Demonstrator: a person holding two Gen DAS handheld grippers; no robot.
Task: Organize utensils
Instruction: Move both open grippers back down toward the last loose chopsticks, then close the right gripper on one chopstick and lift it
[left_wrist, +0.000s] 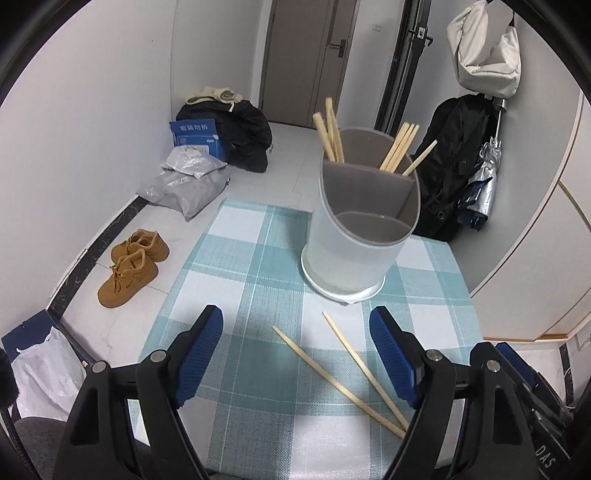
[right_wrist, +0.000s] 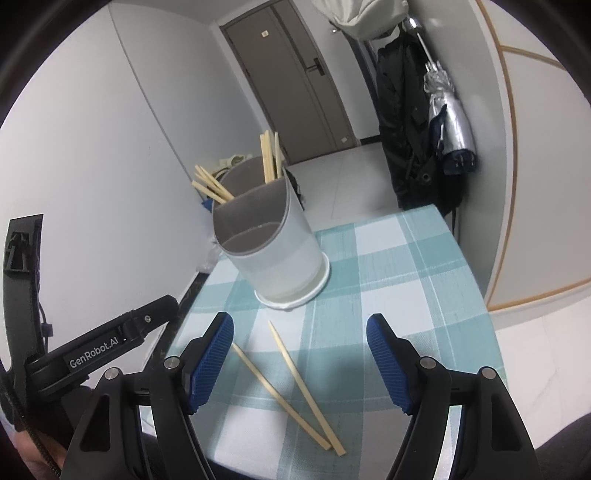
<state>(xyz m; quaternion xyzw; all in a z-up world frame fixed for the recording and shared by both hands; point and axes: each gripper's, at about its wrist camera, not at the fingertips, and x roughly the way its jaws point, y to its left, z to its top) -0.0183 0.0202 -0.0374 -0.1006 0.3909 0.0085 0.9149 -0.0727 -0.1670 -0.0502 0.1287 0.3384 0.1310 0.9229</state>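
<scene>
You are at the pick-up step: both the left gripper (left_wrist: 297, 347) and the right gripper (right_wrist: 300, 352) hover spread wide and empty over the two loose chopsticks (right_wrist: 284, 384) crossed on the counter (right_wrist: 406, 266). Next, close on one stick and carry it to the holder (right_wrist: 266, 236), whose rear compartments already hold chopsticks.

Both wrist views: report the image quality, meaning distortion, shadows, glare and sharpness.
Left wrist view: strong fisheye bending with dark corners; the left gripper casts soft shadows on the checked tablecloth; no glare. Right wrist view: the same curvature, the right gripper also shadowing the cloth; both chopsticks sharp.
</scene>
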